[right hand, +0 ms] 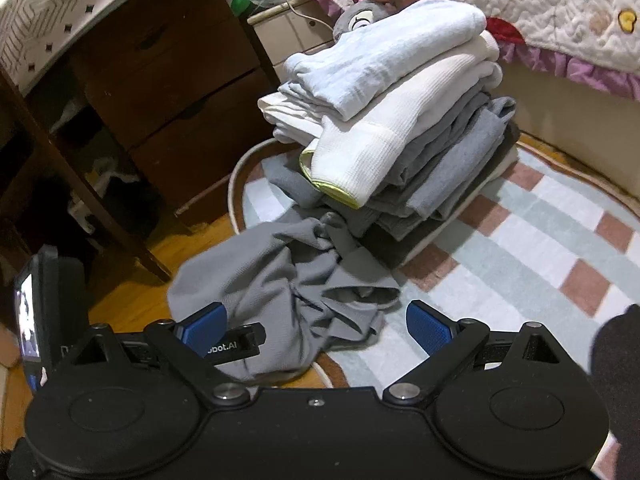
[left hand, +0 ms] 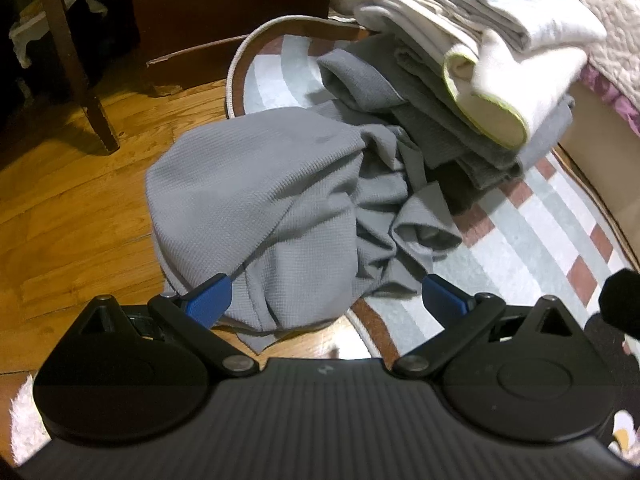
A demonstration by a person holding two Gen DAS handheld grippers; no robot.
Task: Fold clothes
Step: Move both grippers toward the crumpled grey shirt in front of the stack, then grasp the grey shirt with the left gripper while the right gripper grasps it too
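A crumpled grey waffle-knit garment (left hand: 272,208) lies half on the wooden floor, half on the rug, in front of both grippers (right hand: 288,300). Behind it rises a stack of folded clothes (left hand: 472,80), grey pieces below and white ones on top (right hand: 400,120). My left gripper (left hand: 326,296) stands open just above the garment's near edge, blue fingertips (left hand: 210,300) wide apart and holding nothing. My right gripper (right hand: 316,326) is open too, straddling the garment's near end. The left gripper's body (right hand: 236,346) shows at the lower left of the right wrist view.
A checked oval rug (right hand: 540,248) covers the floor to the right. A dark wooden drawer cabinet (right hand: 172,92) and a chair leg (left hand: 80,72) stand at the left. A bed with a quilted cover (right hand: 560,16) borders the back right. A dark sleeve (right hand: 618,380) intrudes at the right edge.
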